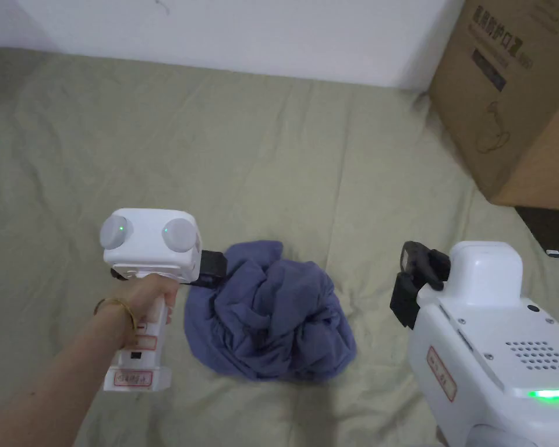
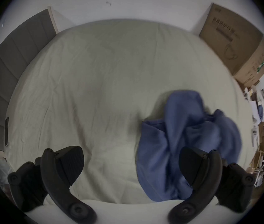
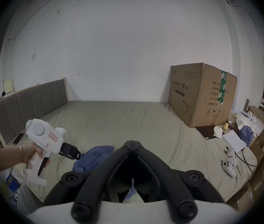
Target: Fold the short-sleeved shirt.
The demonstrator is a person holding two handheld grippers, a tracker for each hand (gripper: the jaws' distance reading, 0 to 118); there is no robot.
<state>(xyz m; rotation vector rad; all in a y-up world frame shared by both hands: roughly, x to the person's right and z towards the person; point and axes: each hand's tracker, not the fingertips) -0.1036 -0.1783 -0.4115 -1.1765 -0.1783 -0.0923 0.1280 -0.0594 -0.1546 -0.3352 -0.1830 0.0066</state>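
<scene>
Closest to the head camera, the right gripper [image 1: 405, 291] is a white plastic housing with a green light along its lower edge and black jaws at its front. In the right gripper view those jaws [image 3: 132, 142] meet tip to tip with nothing between them, raised above the bed and well to the right of the shirt. Part of the blue cloth shows past their left side.

The short-sleeved shirt [image 1: 269, 314] lies in a crumpled blue-purple heap on the bed [image 1: 272, 151], soft and deeply creased, with no sleeve or collar that can be picked out. The heap is roughly round, so no clear long axis or heading can be told; one lobe of cloth rises toward the wall.

A hand [image 1: 150, 300] with a gold bracelet holds the left gripper [image 1: 211, 269] by its white handle, just beside the heap's left edge. In the left gripper view its jaws [image 2: 131, 164] stand wide apart, ribbed black pads facing inward; the shirt [image 2: 184, 140] lies in front of the right-hand jaw, while bare sheet lies between the two.

An olive-green sheet, lightly wrinkled, covers the bed. A large brown cardboard box [image 1: 517, 99] stands at its far right corner against the white wall.
</scene>
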